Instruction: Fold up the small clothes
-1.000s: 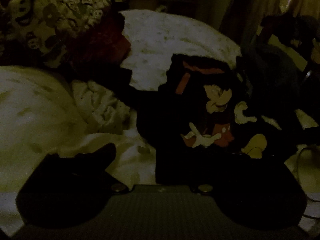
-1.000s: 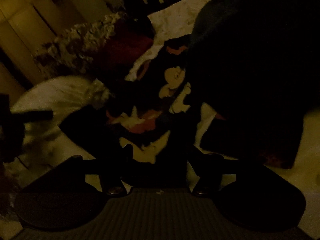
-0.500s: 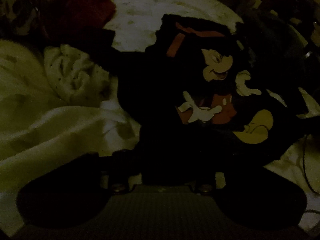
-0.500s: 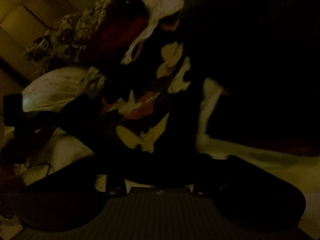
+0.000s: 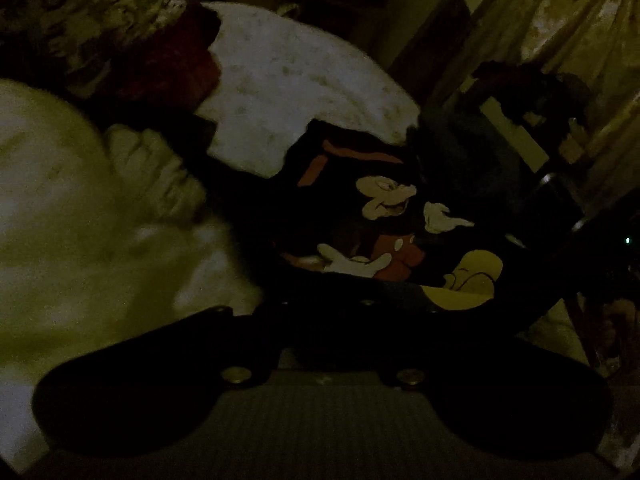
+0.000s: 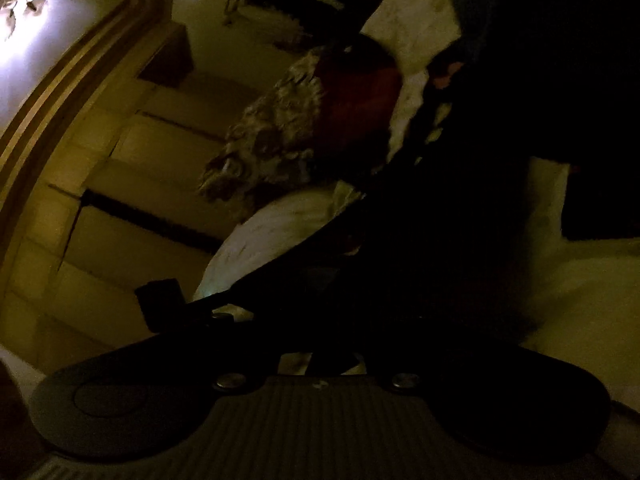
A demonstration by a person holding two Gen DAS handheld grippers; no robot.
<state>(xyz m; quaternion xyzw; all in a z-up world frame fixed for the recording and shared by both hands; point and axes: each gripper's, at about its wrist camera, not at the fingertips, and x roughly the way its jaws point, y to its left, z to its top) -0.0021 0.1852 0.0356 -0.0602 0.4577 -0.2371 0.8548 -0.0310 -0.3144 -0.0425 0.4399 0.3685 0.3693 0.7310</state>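
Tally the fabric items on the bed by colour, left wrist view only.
Black, cartoon print: 1, shirt
Dark red: 1, garment
Patterned cream and dark: 1, cloth
Pale crumpled: 1, garment
White speckled: 1, pillow
Total: 5

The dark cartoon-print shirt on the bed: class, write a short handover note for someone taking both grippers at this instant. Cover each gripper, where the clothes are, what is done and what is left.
Left gripper: shut on the near edge of the dark cartoon-print shirt.
Right gripper: jaws closing, with dark cloth between them, apparently the same shirt; too dim to see more.
Shirt: print up on the pale bedding, near edge raised.
Heap of patterned and red clothes: behind the shirt, unfolded.
Done: near edge taken up.
Left: probably carry that edge over for the first fold, finish the shirt, then the heap.
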